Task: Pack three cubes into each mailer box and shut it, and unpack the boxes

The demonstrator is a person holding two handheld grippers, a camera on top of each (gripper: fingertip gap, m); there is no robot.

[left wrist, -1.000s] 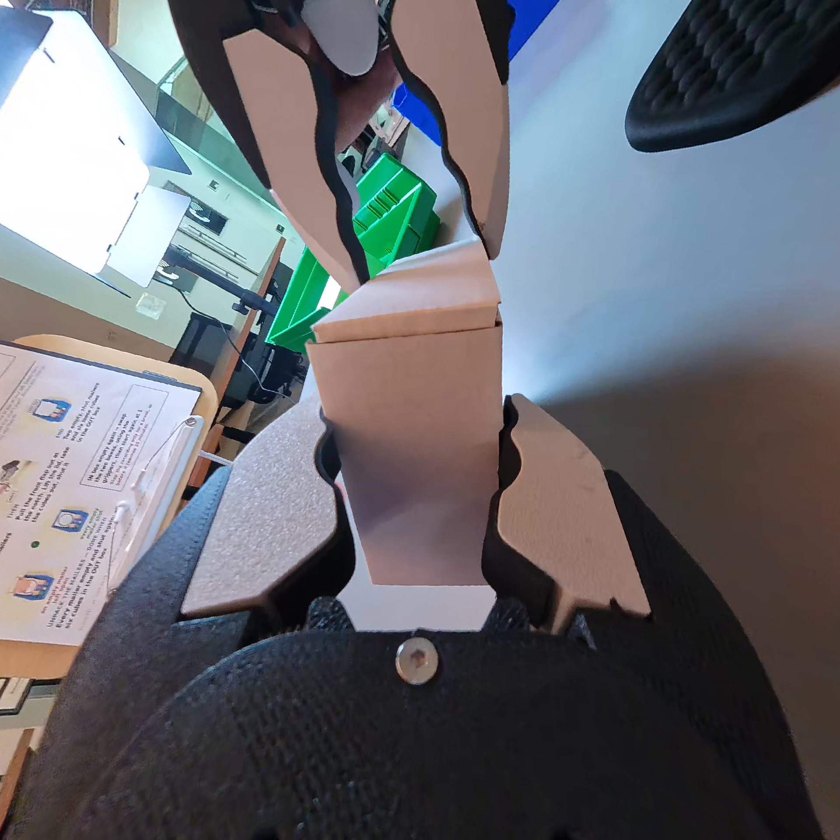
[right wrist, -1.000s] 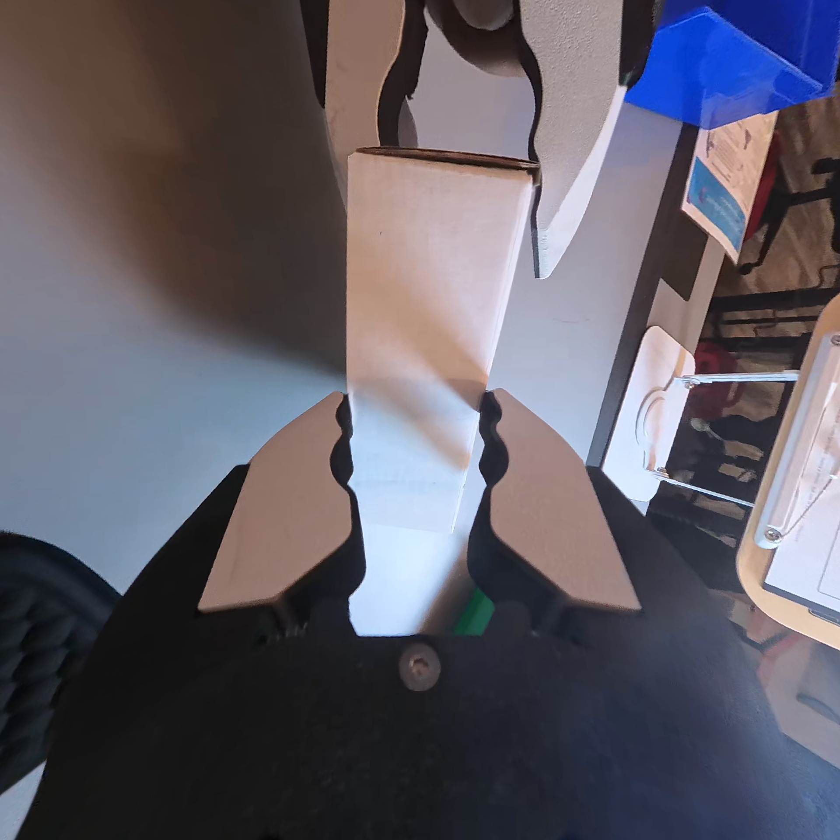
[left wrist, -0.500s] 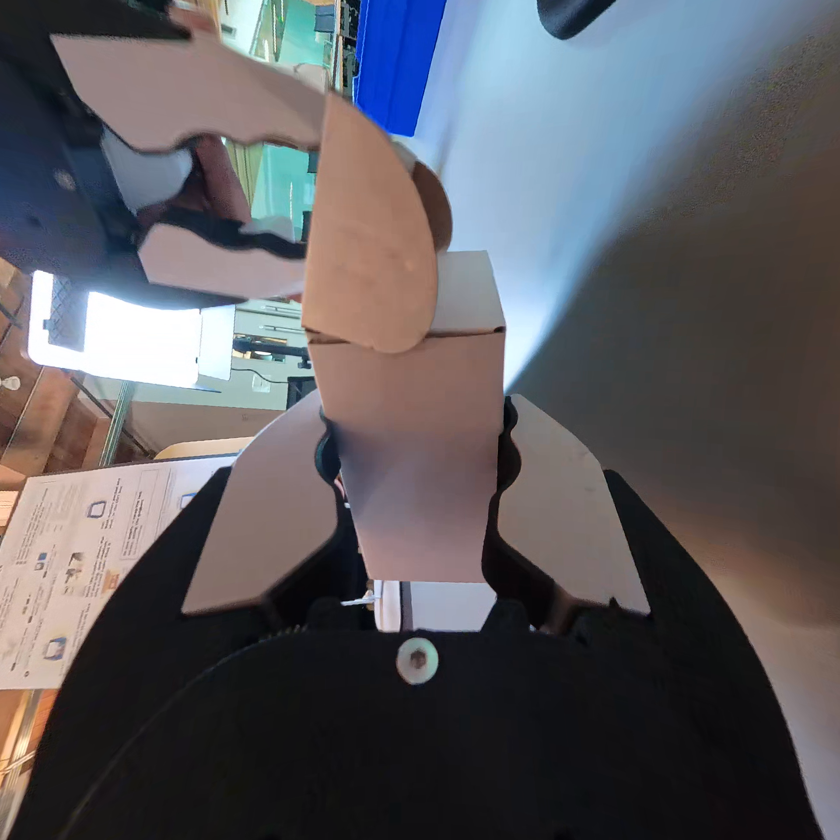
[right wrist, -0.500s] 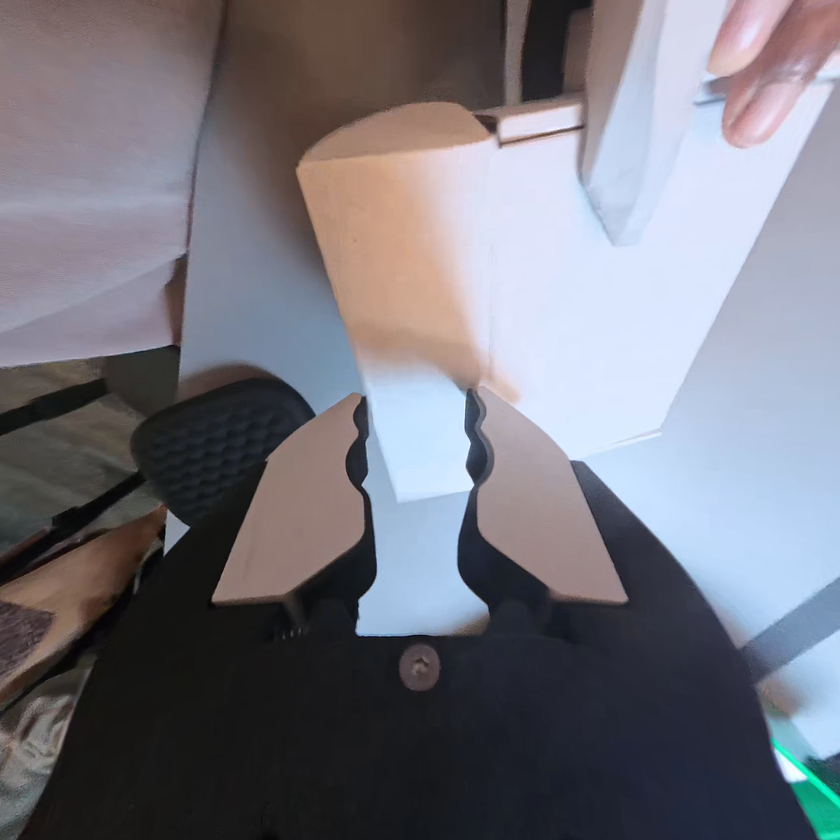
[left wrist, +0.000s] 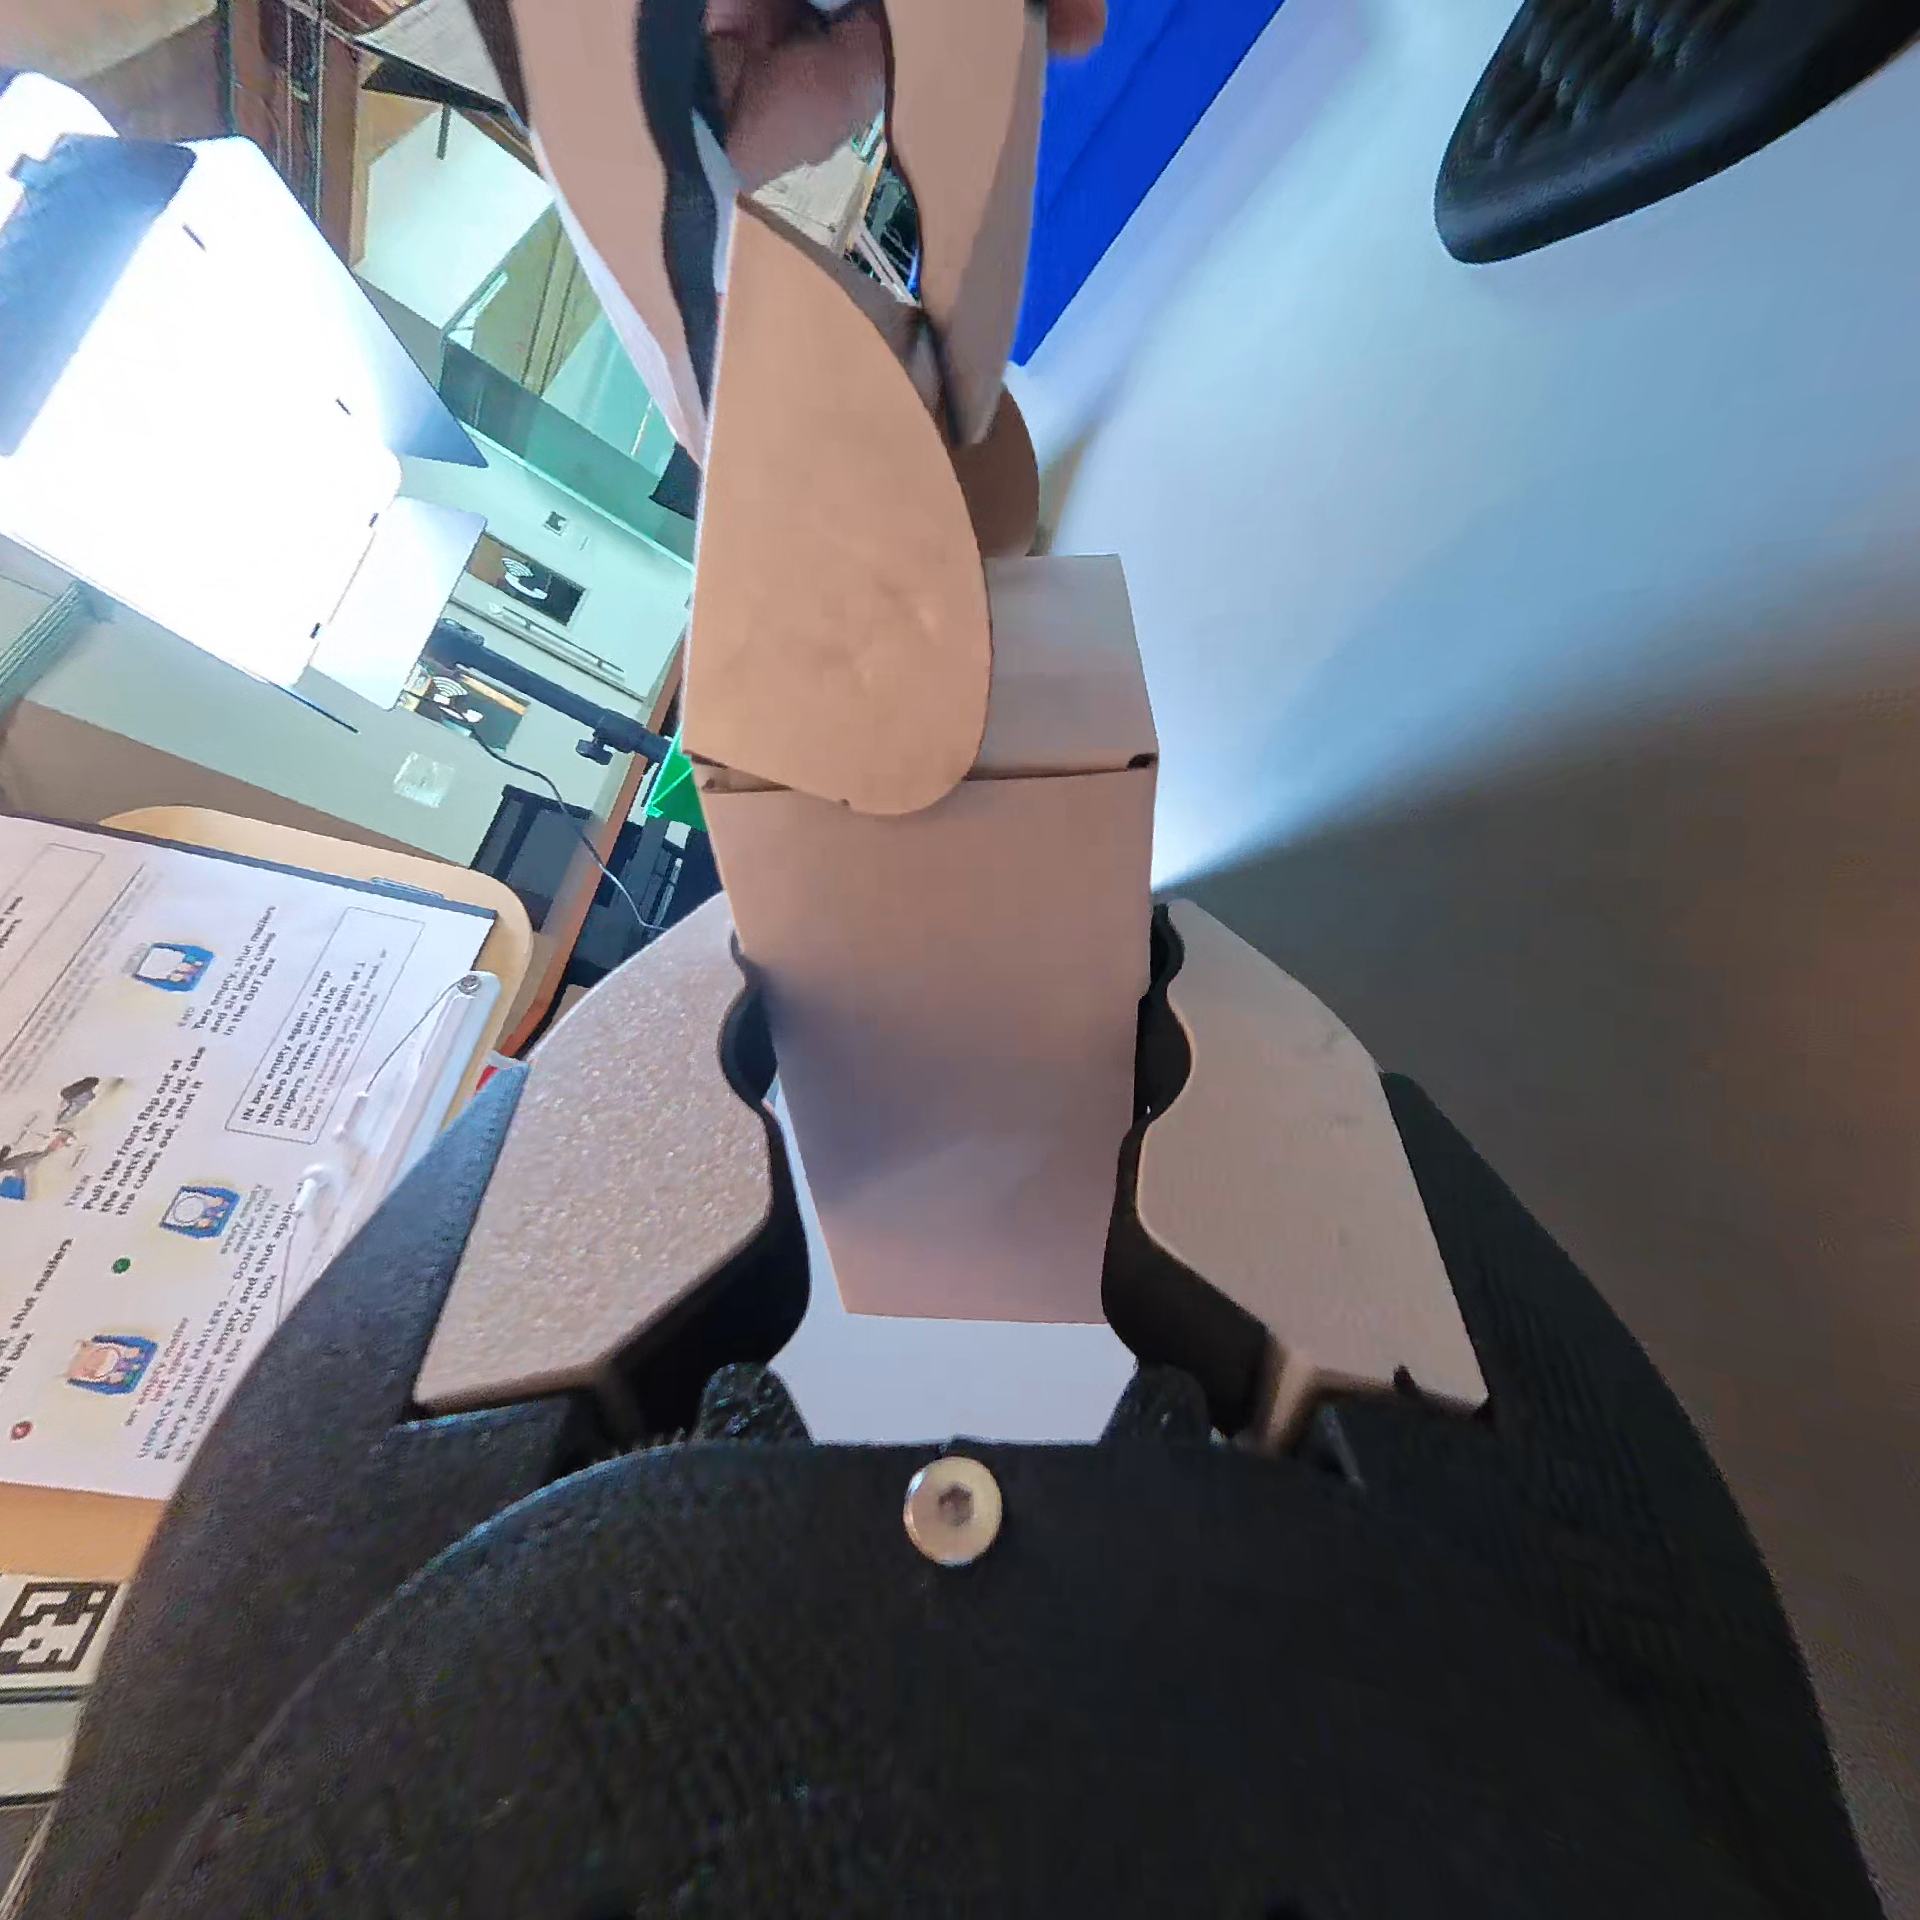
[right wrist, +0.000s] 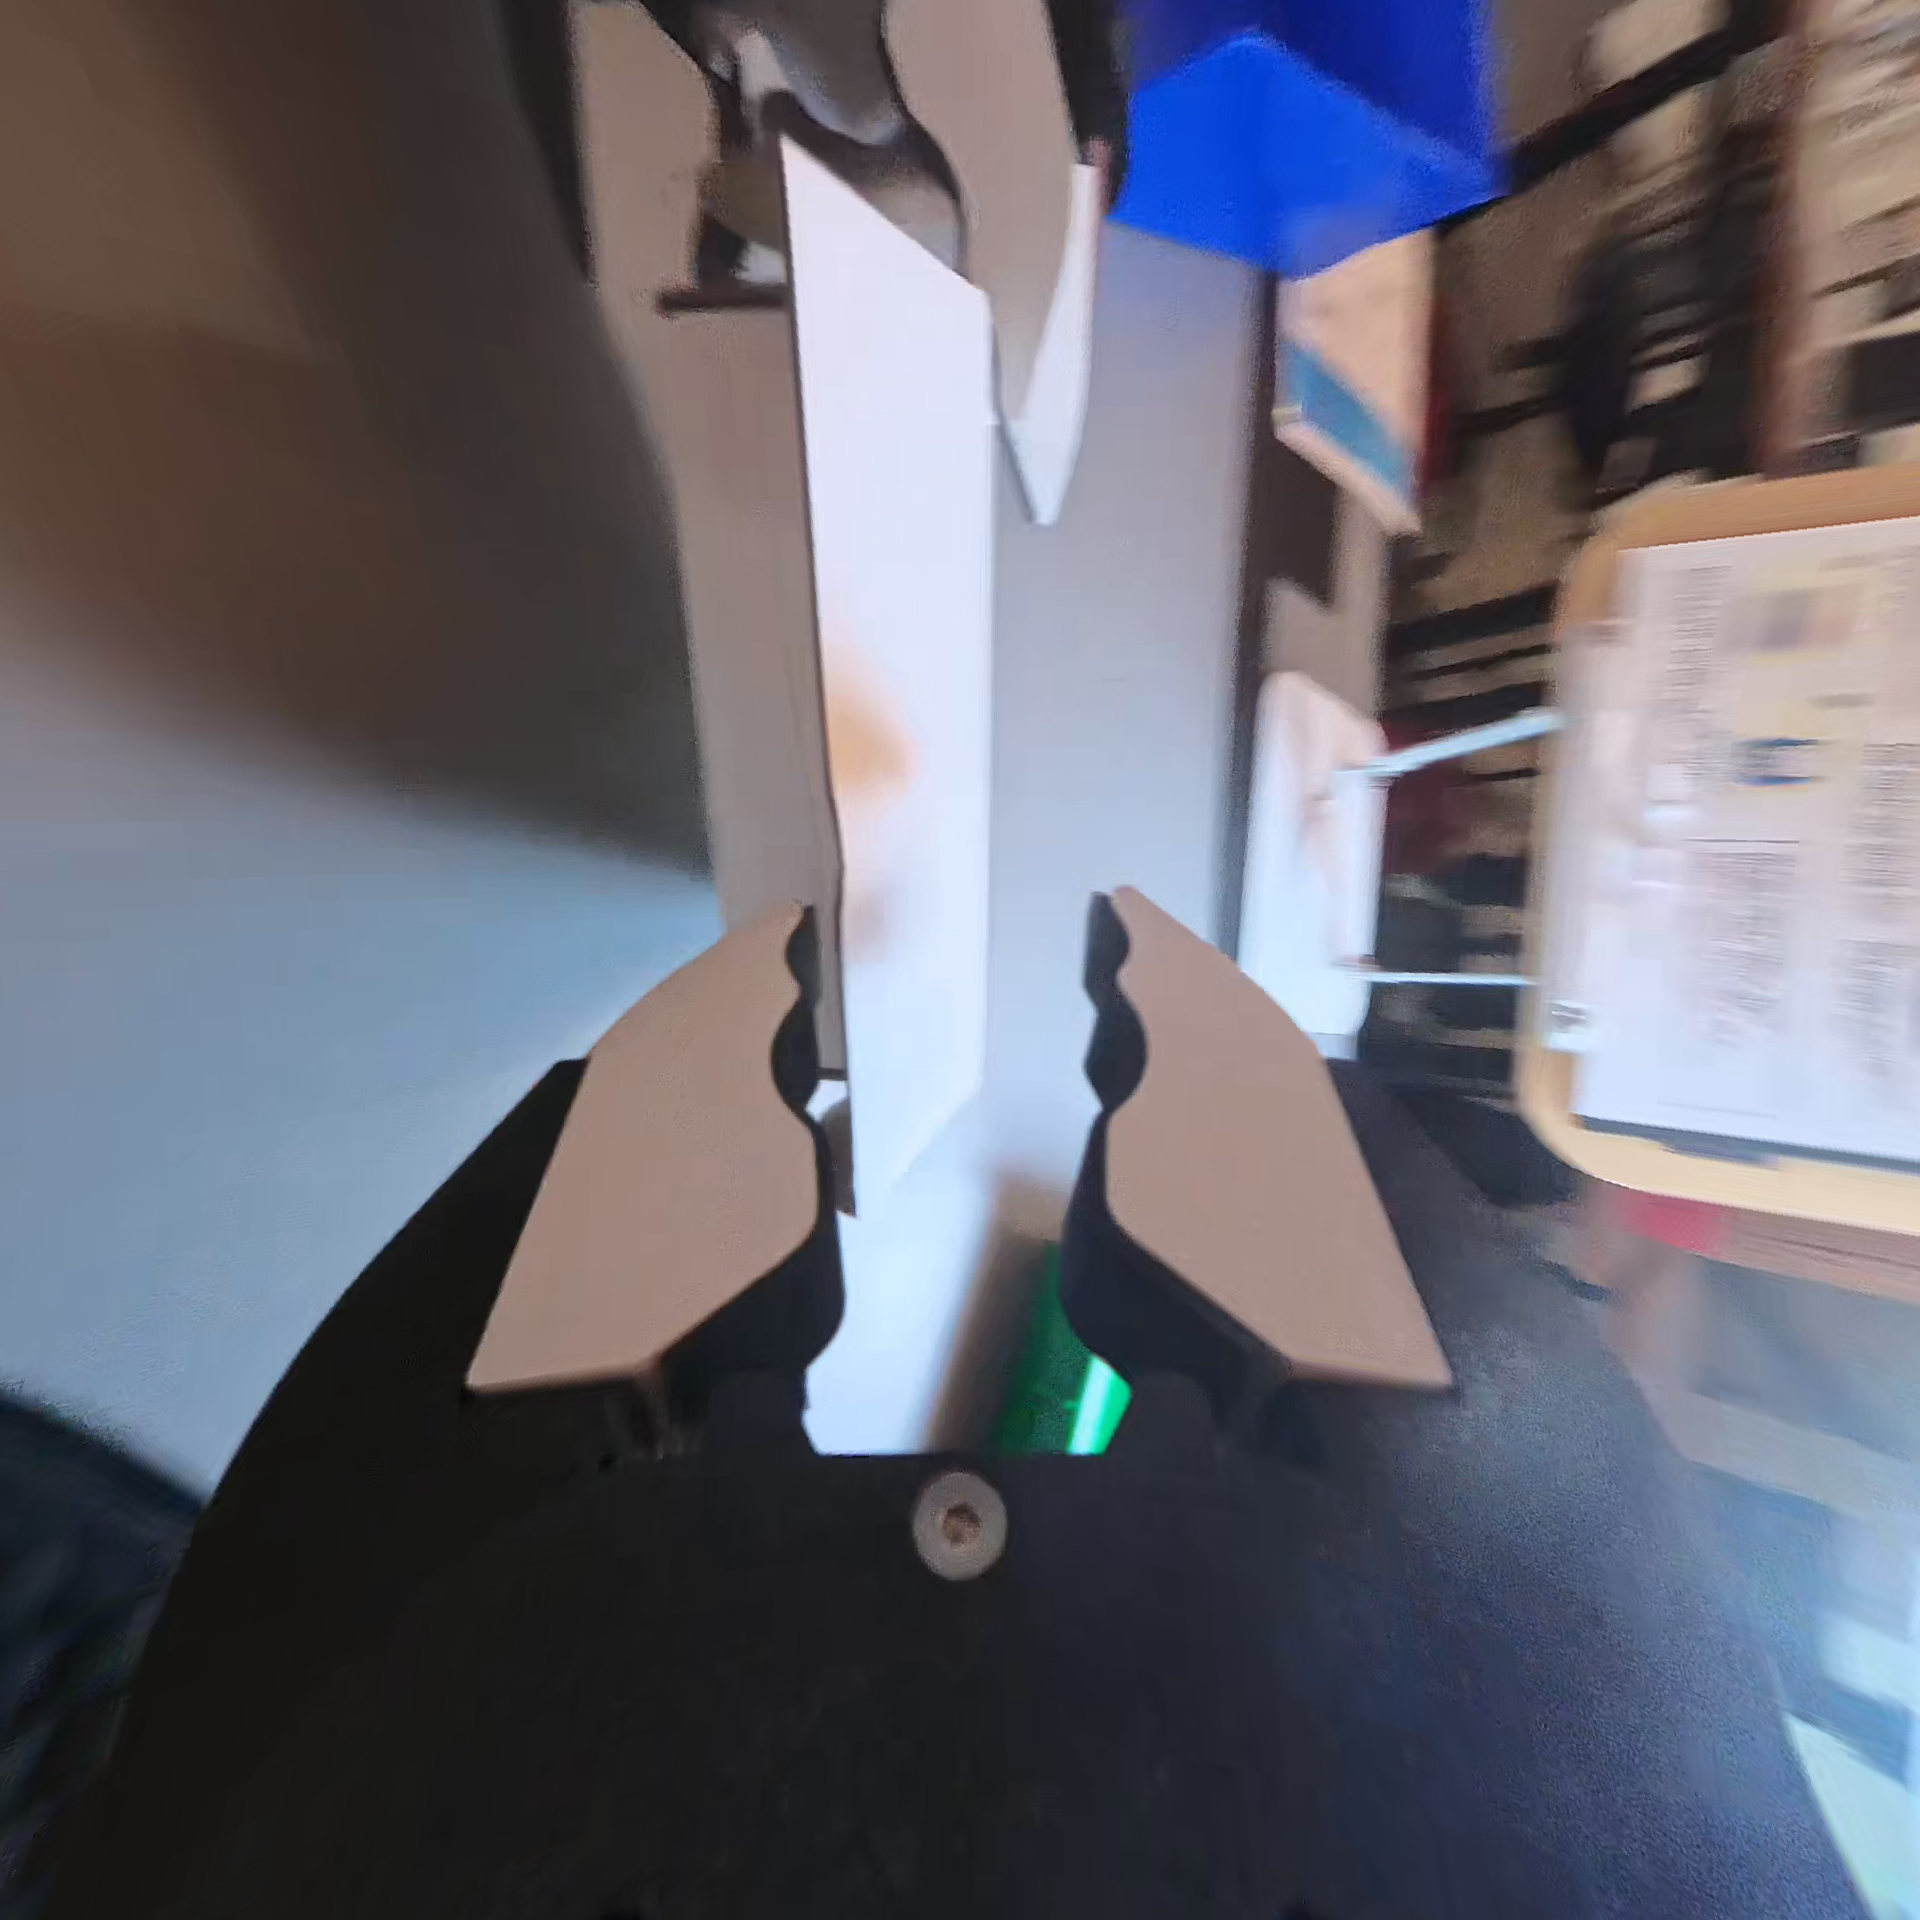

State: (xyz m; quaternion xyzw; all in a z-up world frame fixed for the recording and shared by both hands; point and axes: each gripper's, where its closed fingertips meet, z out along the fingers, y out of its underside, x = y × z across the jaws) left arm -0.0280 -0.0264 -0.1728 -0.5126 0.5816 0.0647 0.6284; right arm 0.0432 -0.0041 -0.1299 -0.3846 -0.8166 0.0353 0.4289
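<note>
Mailer box off the worktop, flap half open

My left tongs [left wrist: 951, 1122] are clamped on the mailer box [left wrist: 935, 935]; my right tongs [left wrist: 831, 239] pinch its rounded flap [left wrist: 831, 623] at the far end. I can't see any cubes, so whether I'm packing or unpacking is unclear. Judging by the loose flap, this box isn't shut.
</note>
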